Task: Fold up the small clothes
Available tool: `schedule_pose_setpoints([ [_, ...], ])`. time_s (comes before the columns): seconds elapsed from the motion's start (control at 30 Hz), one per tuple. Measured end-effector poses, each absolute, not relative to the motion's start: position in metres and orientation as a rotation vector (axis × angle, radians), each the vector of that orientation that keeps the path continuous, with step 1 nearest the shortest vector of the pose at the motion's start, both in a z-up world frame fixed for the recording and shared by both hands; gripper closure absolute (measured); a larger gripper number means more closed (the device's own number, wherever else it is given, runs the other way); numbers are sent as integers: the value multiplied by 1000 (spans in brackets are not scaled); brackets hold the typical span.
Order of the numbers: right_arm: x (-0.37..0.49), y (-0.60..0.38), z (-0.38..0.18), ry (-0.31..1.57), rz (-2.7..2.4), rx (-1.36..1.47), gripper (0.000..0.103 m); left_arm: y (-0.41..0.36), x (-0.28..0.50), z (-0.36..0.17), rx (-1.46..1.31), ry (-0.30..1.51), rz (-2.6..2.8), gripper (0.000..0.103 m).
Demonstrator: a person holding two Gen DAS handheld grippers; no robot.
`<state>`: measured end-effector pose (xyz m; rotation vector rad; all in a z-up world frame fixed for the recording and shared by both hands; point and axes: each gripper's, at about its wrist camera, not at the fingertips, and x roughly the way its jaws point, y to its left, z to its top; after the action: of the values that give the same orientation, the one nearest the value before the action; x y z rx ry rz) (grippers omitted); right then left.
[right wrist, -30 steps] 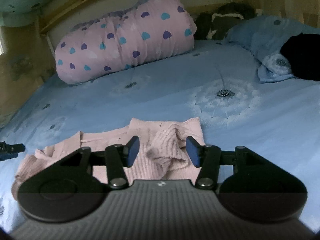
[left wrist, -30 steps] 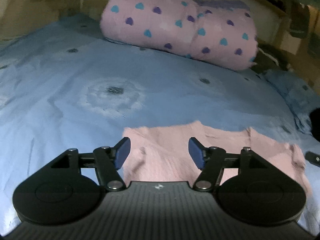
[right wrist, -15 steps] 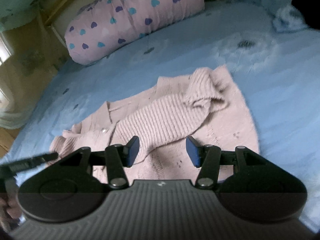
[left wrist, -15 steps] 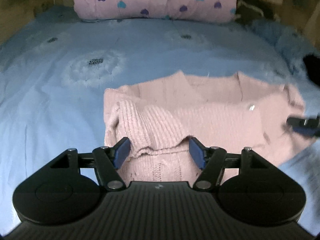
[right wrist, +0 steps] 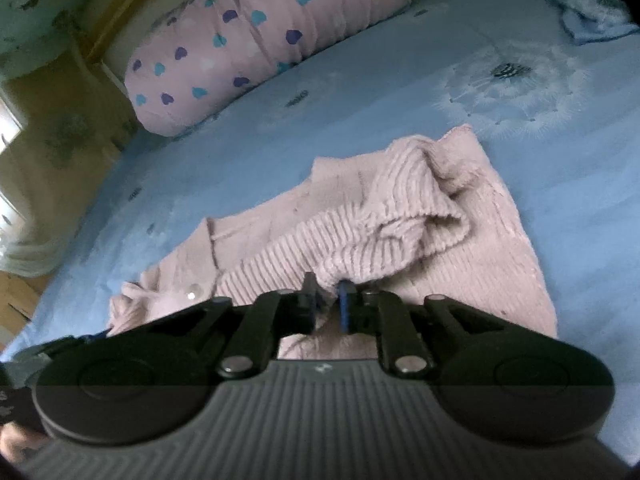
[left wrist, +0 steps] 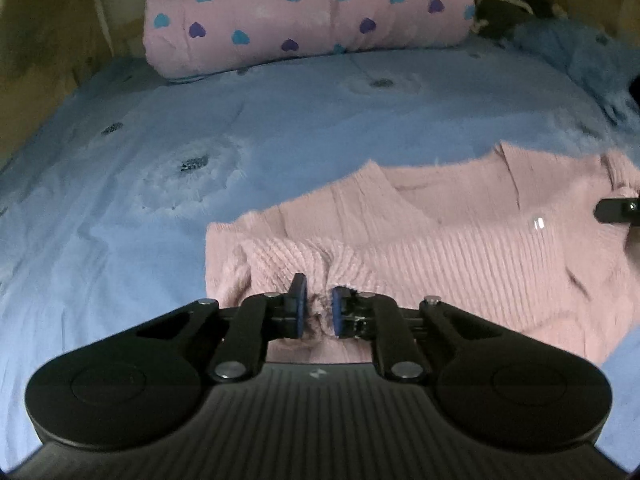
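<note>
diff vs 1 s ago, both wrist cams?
Both tools came down closer to the pink sweater and have just been closing. The left tool now pinches the ribbed edge of the folded-in sleeve on its side. The right tool pinches the ribbed sleeve on its side. Unchanged: sweater body flat on the blue sheet, heart-print bolster at the headboard.

Pink knit sweater [left wrist: 460, 264]: near hem hidden behind left gripper [left wrist: 318, 312] body; right portion cut off at left wrist frame edge. In right wrist view, near hem likewise hidden behind right gripper [right wrist: 329, 307]; pinched knit fold between pads mostly concealed. Heart-print quilt roll [right wrist: 260, 44]: top cut off by frame edge. Dark object [left wrist: 504, 12] behind the roll: too dim to identify. Blurred hand [right wrist: 16, 440] at lower left corner: cropped.
</note>
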<state>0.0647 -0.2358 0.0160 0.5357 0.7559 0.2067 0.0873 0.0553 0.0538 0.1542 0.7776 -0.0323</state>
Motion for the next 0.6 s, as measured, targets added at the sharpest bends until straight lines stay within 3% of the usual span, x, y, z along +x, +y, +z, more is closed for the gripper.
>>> schedule_pose_setpoints([
  [0.3, 117, -235, 38, 656, 204, 558, 95, 59, 163, 68, 104, 765, -2, 86],
  [0.4, 142, -232, 37, 662, 173, 552, 92, 61, 186, 67, 84, 785, -1, 79],
  [0.47, 152, -233, 35, 660, 147, 542, 90, 63, 195, 66, 83, 779, 8, 68],
  [0.5, 157, -234, 34, 659, 138, 543, 88, 63, 198, 67, 90, 774, 20, 63],
  [0.57, 160, -238, 34, 653, 133, 548, 64, 67, 200, 69, 98, 764, 45, 47],
  [0.6, 157, -242, 34, 643, 136, 551, 59, 69, 200, 71, 96, 757, 48, 45],
])
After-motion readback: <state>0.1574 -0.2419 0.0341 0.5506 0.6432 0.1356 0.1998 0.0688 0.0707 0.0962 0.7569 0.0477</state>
